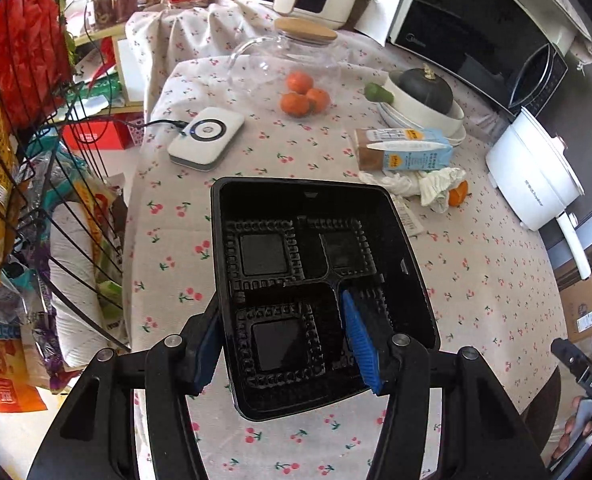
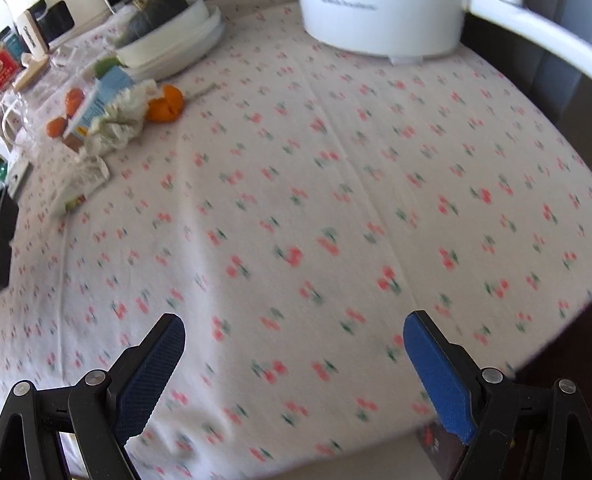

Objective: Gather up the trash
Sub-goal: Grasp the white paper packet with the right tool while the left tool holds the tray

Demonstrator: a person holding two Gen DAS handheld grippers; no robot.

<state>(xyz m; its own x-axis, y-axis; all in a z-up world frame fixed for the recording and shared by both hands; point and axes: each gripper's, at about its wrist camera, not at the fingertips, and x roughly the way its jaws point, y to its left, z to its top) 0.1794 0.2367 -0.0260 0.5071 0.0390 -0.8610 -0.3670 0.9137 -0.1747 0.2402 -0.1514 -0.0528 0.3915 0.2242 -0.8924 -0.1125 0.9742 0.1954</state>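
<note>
A black plastic meal tray [image 1: 296, 186] with several compartments hangs tilted above the cherry-print tablecloth. My left gripper [image 1: 284, 348] is shut on it, one blue pad outside its left wall and the other inside a compartment. The tray's edge [image 2: 2, 240] shows at the far left of the right wrist view. Behind it lie a blue milk carton [image 1: 404, 154] [image 2: 100, 100], crumpled tissue [image 1: 416, 184] [image 2: 124, 120], orange peel [image 1: 458, 194] [image 2: 166, 108] and a flat wrapper [image 1: 410, 220] [image 2: 80, 188]. My right gripper [image 2: 296, 360] is open over bare cloth with nothing between its fingers.
A white electric pot [image 1: 536, 176] [image 2: 380, 8] stands at the table's right edge. A glass jug [image 1: 292, 56], tangerines [image 1: 304, 96], a white charger [image 1: 206, 138] and a bowl with a dark squash [image 1: 424, 100] sit further back. A wire snack rack [image 1: 36, 160] stands left.
</note>
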